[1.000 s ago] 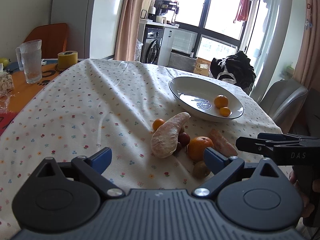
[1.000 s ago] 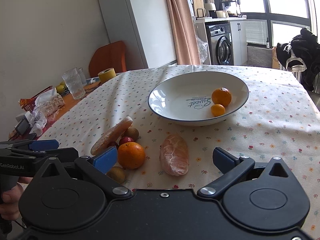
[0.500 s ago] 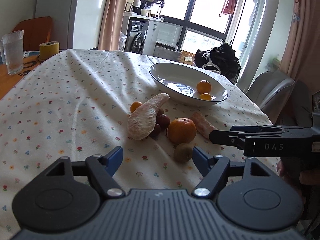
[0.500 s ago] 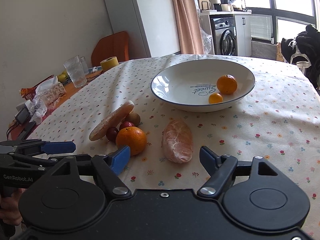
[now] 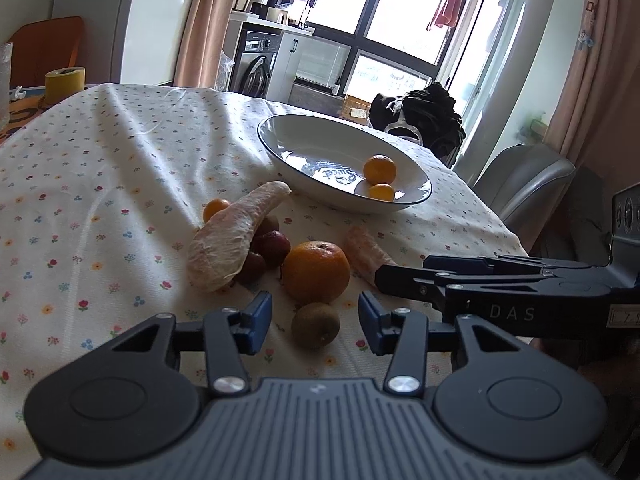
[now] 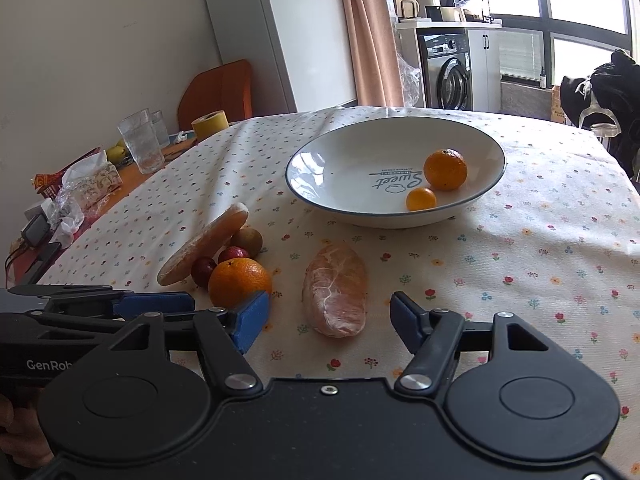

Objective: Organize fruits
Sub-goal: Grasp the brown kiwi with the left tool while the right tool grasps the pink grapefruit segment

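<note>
My left gripper [image 5: 314, 318] is open low over the floral tablecloth, with a brown kiwi [image 5: 316, 324] lying between its blue fingertips, untouched. Just beyond the kiwi are a large orange [image 5: 316, 272], dark red fruits [image 5: 276, 244], a long peeled pomelo segment [image 5: 236, 236] and a small orange [image 5: 215, 209]. My right gripper [image 6: 328, 316] is open around the near end of a second pomelo segment [image 6: 336, 292]. The white plate [image 6: 296, 192] behind holds two oranges [image 6: 445, 169]. Each gripper shows side-on in the other's view.
Drinking glasses [image 6: 141, 142], a yellow tape roll [image 6: 210, 124] and plastic-wrapped packets [image 6: 94, 180] stand at the table's far left. A grey chair [image 5: 524, 180] and dark clothing [image 5: 416, 116] sit past the right edge. A hand holds each gripper handle.
Both grippers came forward and down toward the fruit pile. Their jaws narrowed; the kiwi now lies between the left fingers and the pomelo segment between the right ones.
</note>
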`<action>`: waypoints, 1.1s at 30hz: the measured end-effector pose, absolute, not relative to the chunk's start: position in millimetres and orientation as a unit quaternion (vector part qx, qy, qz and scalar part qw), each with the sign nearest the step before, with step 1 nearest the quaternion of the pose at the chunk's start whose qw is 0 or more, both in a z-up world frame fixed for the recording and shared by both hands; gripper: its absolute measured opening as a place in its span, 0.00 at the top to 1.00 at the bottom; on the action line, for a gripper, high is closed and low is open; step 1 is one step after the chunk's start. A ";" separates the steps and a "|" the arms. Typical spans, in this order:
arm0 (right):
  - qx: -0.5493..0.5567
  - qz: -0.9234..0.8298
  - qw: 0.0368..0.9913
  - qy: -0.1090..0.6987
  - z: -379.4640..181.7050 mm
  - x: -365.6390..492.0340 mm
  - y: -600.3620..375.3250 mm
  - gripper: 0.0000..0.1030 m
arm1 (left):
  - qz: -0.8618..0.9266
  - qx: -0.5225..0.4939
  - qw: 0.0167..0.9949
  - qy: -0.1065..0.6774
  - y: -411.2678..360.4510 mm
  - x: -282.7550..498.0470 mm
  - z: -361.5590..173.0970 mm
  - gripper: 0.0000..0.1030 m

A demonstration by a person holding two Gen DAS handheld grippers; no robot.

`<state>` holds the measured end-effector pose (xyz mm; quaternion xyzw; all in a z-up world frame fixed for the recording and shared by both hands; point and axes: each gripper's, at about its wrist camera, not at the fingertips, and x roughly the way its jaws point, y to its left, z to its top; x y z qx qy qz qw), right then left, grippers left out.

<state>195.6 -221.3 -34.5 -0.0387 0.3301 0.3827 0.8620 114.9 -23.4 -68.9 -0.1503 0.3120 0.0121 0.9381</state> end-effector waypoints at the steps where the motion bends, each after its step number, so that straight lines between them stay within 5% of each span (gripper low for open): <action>1: -0.036 0.382 0.862 0.332 -35.2 197.2 -221.7 0.36 | 0.009 -0.155 0.937 0.314 -22.6 117.5 -70.6 0.55; 8: -0.039 0.383 0.859 0.336 -40.1 205.0 -216.4 0.36 | 0.006 -0.151 0.936 0.320 -21.3 122.1 -76.0 0.63; 11: -0.042 0.385 0.859 0.335 -40.7 208.9 -212.0 0.36 | 0.005 -0.159 0.934 0.318 -17.3 121.8 -76.1 0.77; 27: -0.061 0.384 0.861 0.329 -44.4 213.8 -194.3 0.37 | 0.021 -0.152 0.941 0.301 -7.7 105.7 -56.8 0.77; 31: -0.073 0.376 0.865 0.325 -43.5 213.1 -191.5 0.64 | 0.029 -0.150 0.943 0.297 -5.3 103.3 -52.9 0.77; 33: -0.057 0.388 0.857 0.335 -41.9 215.1 -195.9 0.65 | 0.032 -0.153 0.944 0.292 -3.8 101.0 -50.7 0.77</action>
